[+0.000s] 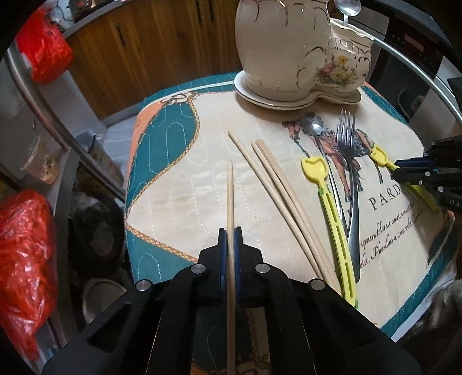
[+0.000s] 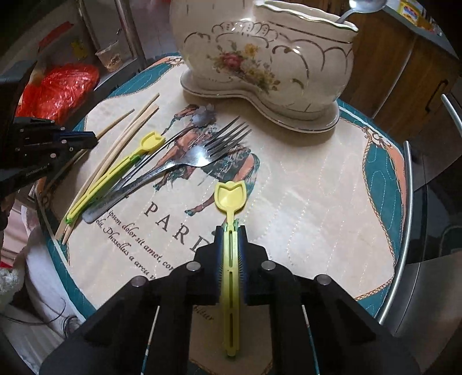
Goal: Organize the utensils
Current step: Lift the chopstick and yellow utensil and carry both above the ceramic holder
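My left gripper [image 1: 230, 230] is clamped on a single wooden chopstick [image 1: 230, 196], blue pads tight on both sides. The stick runs straight out ahead of the jaws and back under the gripper body, its tip over the quilted mat [image 1: 187, 178].

My right gripper [image 2: 231, 230] is closed on a yellow plastic scoop [image 2: 231, 196]. The slotted handle passes between the pads; the tulip-shaped bowl sticks out in front, above the printed lettering on the mat.

Container: a cream ceramic holder [image 2: 260, 57] with gold trim and a flower decal stands at the far edge of the mat on its matching base. It has a tall rounded section and a lower open section. One metal spoon [image 2: 366, 5] stands in the lower section, bowl end up, handle going down past the rim. I cannot see inside either section beyond that.

Loose on the mat, all outside the holder:
- three more chopsticks [image 1: 277, 184], lying close together, slanted
- a second yellow scoop [image 1: 332, 207], just beside the chopsticks
- a steel fork [image 2: 202, 155], tines toward the holder
- another metal utensil with a flower-shaped end [image 1: 313, 124], its handle running beside the fork and partly under it.

Fork, second scoop and metal handle overlap at their near ends.

Red plastic bags [image 1: 26, 245] off the mat on the left side.
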